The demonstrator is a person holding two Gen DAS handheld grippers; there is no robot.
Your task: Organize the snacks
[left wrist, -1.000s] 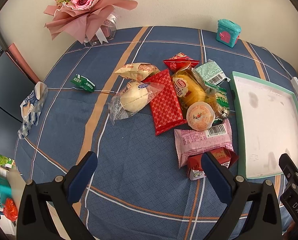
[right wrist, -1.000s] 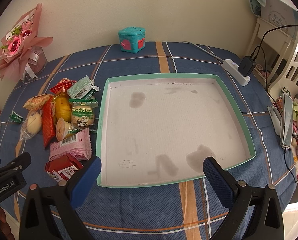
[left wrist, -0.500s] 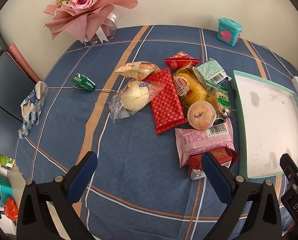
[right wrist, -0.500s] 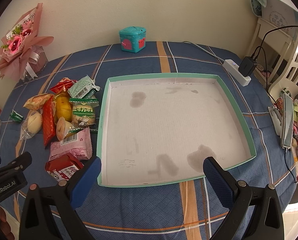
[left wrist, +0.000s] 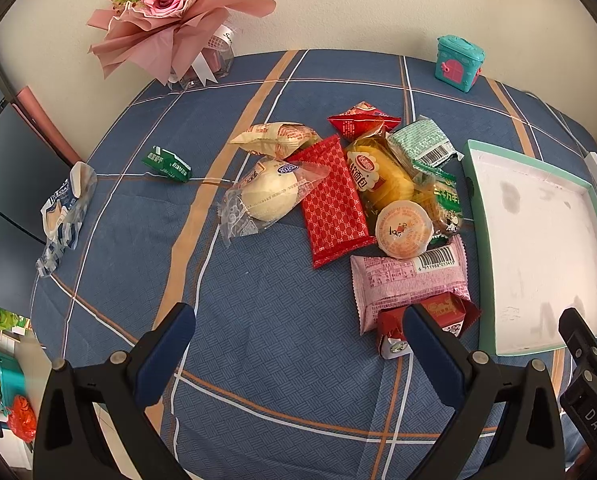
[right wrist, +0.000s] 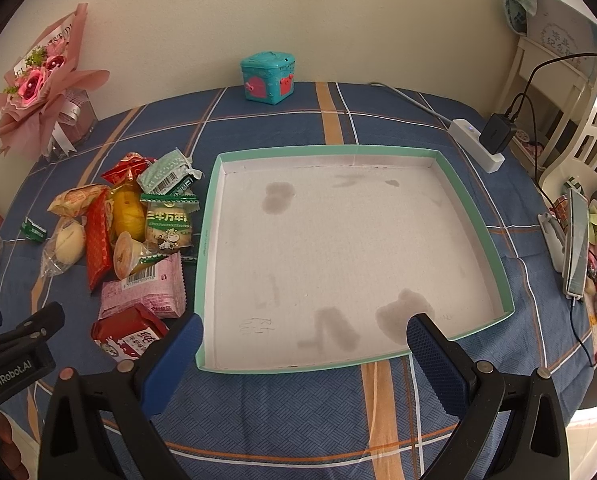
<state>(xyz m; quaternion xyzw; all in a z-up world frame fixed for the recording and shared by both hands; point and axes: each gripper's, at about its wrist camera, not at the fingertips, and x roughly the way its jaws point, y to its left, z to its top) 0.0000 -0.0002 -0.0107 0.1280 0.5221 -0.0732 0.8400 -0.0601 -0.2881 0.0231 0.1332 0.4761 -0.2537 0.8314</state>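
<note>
1. Left wrist view: your left gripper (left wrist: 298, 332) hangs with its blue-padded jaws spread wide and nothing between them, above bare blue plaid tablecloth (left wrist: 258, 320) at the near edge. The snack pile lies ahead and to the right: a dark red boxed snack (left wrist: 442, 316) sits right by your right-hand pad, partly hidden by it, with a pink barcoded wrapper (left wrist: 410, 284) touching it from behind. Beyond those lie a round orange jelly cup (left wrist: 404, 230), a red patterned flat packet (left wrist: 332, 204), a yellow cake in clear wrap (left wrist: 378, 176) and a pale bun in a clear bag (left wrist: 268, 196). A small green sachet (left wrist: 166, 163) lies apart to the left. The shallow mint-rimmed white cardboard tray (left wrist: 472, 200) lies just right of the pile. A pink paper bouquet (left wrist: 170, 12) stands at the far left corner, and a teal toy box (left wrist: 458, 62) at the far edge.

2. Right wrist view: your right gripper (right wrist: 302, 340) is equally wide and empty, poised over the tray's (right wrist: 206, 236) near rim. The snacks crowd the tray's left side; a white power strip with a black charger (right wrist: 478, 144) sits past its far right corner.

3. Against a second ago: the left view has drifted slightly leftward; the snacks have not shifted, and both grippers stay spread.
</note>
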